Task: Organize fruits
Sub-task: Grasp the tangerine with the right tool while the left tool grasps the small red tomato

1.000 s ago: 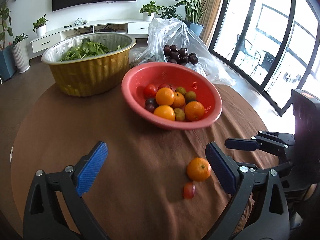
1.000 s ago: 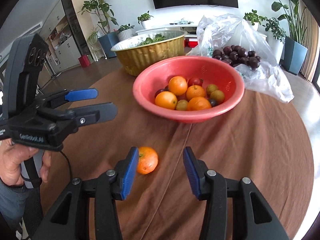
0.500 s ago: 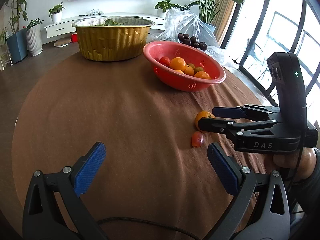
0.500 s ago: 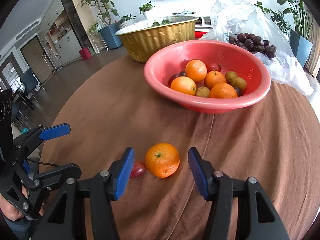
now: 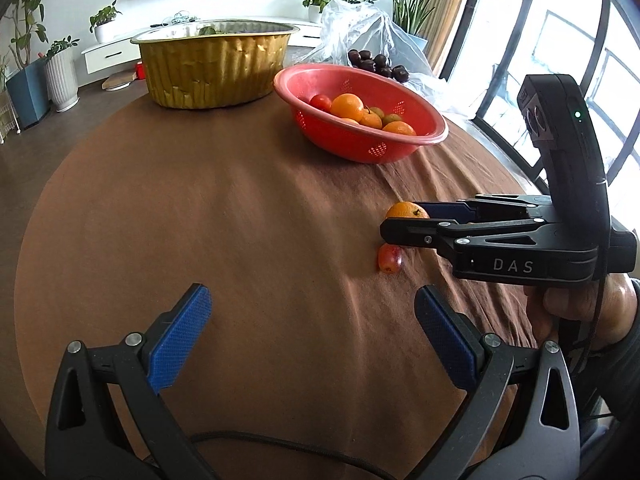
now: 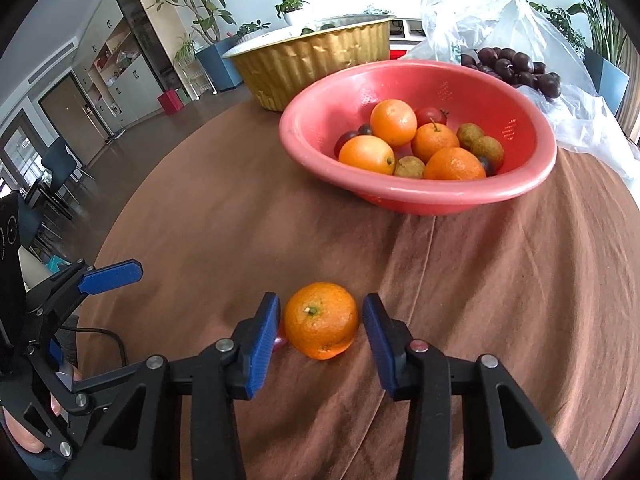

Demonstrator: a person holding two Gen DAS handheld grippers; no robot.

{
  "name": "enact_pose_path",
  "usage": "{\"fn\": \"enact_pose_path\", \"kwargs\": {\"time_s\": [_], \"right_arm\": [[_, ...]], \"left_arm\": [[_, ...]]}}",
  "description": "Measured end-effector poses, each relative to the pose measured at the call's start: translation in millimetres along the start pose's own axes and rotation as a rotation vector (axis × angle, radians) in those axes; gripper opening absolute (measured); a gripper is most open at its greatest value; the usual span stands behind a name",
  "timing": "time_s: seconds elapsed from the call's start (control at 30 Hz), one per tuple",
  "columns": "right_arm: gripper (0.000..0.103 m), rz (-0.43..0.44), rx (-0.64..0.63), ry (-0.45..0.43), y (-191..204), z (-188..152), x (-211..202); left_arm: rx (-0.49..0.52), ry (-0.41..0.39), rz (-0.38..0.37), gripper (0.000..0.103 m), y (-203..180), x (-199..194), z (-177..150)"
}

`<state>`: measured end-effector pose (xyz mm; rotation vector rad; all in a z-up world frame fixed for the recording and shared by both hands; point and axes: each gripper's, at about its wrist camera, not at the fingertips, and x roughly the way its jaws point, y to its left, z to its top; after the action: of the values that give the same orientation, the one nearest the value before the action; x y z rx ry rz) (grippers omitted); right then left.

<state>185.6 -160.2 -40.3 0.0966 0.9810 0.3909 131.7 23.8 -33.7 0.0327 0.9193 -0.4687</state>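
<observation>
A loose orange (image 6: 321, 320) lies on the brown tablecloth between the fingers of my right gripper (image 6: 322, 322), which is open with small gaps on both sides. A small red tomato (image 5: 389, 258) lies just left of the orange, partly hidden behind the left finger in the right wrist view (image 6: 280, 338). The red bowl (image 6: 516, 190) beyond holds oranges, tomatoes and small brown-green fruits. In the left wrist view the right gripper (image 5: 404, 220) straddles the orange (image 5: 406, 211). My left gripper (image 5: 310, 334) is open and empty over bare cloth.
A gold foil basin (image 5: 216, 66) with greens stands at the table's far side. A clear plastic bag (image 6: 496, 20) with dark plums (image 6: 516, 66) lies beside the red bowl. The round table's edge (image 5: 28, 216) curves at the left.
My right gripper has moved forward around the orange and narrowed a little. My left gripper has pulled back and down, away from the bowl.
</observation>
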Motion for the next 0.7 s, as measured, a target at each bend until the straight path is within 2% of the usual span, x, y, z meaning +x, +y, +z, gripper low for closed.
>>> {"fn": "enact_pose_path", "kwargs": {"time_s": [0.23,0.53,0.7], "right_arm": [[0.040,0.010,0.005,-0.003,-0.8,1.9,0.7],[0.040,0.019,0.023,-0.012,-3.9,-3.6,-5.3],[0.040,0.026,0.057,-0.041,-11.8,-8.3,-19.6]], "left_arm": [[0.012,0.024,-0.001,0.103,-1.1,6.6,-0.6],[0.022,0.041,0.000,0.103,-2.7,10.2,-1.3],[0.061,0.049,-0.007,0.103,-12.5,15.5,5.1]]}}
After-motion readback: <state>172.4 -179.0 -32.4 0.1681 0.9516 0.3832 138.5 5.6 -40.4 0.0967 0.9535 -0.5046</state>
